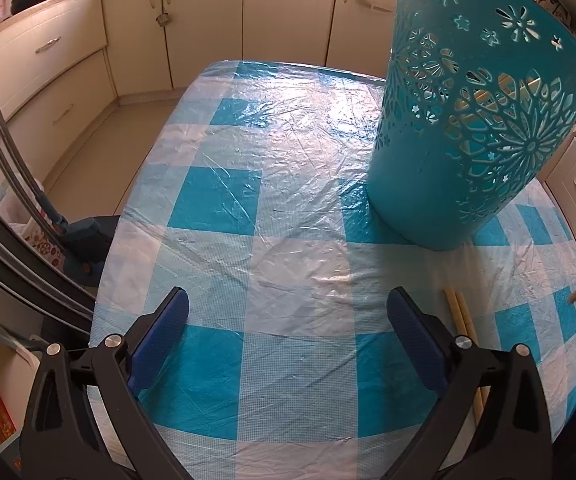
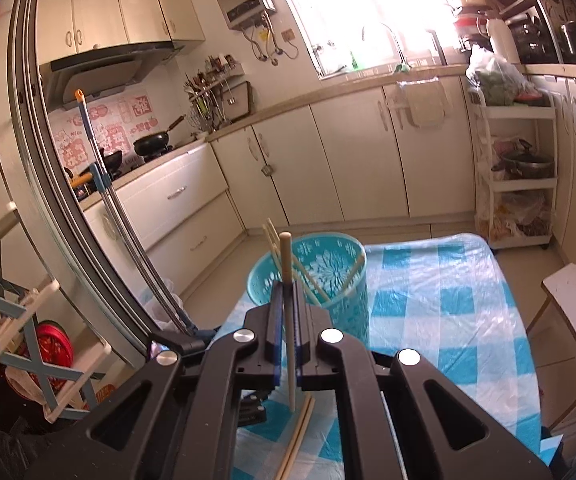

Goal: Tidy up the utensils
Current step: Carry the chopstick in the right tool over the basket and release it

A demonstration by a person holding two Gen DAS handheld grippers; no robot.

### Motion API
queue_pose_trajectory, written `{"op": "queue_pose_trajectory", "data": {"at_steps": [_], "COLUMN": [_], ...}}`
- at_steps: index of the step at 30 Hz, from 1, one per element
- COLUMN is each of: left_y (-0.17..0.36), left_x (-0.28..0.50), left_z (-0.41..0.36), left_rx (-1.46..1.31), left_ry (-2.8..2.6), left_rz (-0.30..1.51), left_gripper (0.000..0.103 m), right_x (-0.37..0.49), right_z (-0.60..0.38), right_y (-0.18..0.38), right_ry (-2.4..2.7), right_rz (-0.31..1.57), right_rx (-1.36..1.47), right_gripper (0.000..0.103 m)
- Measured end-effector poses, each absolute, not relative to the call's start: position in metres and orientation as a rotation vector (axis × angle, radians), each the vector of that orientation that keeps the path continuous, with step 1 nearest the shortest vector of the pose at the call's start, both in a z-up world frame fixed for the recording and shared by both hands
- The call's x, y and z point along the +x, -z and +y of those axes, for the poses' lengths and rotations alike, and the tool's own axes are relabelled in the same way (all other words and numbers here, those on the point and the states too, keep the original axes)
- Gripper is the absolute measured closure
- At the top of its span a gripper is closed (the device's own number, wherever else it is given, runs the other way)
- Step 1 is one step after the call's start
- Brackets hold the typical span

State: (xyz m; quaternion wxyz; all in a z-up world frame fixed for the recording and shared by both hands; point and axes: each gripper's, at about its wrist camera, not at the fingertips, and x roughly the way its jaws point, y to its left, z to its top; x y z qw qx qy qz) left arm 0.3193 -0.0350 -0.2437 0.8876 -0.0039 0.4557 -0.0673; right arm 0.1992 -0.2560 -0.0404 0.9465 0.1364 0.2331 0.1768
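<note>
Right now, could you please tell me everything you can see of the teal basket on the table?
The teal basket is a round plastic container, wider at its open rim than at its base, with flower and mandala patterns cut through its wall. It stands upright on the blue and white checked tablecloth, near the table's edge. Several pale chopsticks already lean inside it, their tops above the rim. In both views neither gripper touches it.
</note>
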Motion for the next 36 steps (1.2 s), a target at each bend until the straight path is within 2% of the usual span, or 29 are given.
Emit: {"op": "queue_pose_trajectory", "data": {"at_steps": [10, 14, 18, 26, 32, 35, 36], "left_y": [0.244, 0.244, 0.245, 0.244, 0.244, 0.244, 0.244], "left_x": [0.320, 0.320, 0.320, 0.319, 0.318, 0.318, 0.318], "left_z": [-0.035, -0.035, -0.034, -0.034, -0.035, -0.035, -0.035], "left_rx": [-0.008, -0.010, -0.011, -0.008, -0.007, -0.008, -0.008], "left_ry": [0.139, 0.140, 0.140, 0.134, 0.138, 0.138, 0.137], "left_rz": [0.949, 0.948, 0.948, 0.941, 0.942, 0.942, 0.942], "left_gripper": [0.007, 0.007, 0.007, 0.007, 0.007, 0.007, 0.007], "right_x": [0.211, 0.225, 0.251, 0.295, 0.296, 0.287, 0.282], "right_z": [-0.264, -0.255, -0.243, -0.235, -0.239, -0.240, -0.241], "right_y": [-0.038, -0.052, -0.034, 0.059, 0.085, 0.079, 0.076], "right_ry": [-0.379, -0.356, -0.319, -0.214, -0.171, -0.159, -0.157], "right_rz": [0.315, 0.270, 0.308, 0.492, 0.584, 0.581, 0.576], "right_rx": [0.253, 0.202, 0.167, 0.144, 0.153, 0.166, 0.170], "right_gripper": [0.098, 0.098, 0.098, 0.098, 0.097, 0.086, 0.085]}}
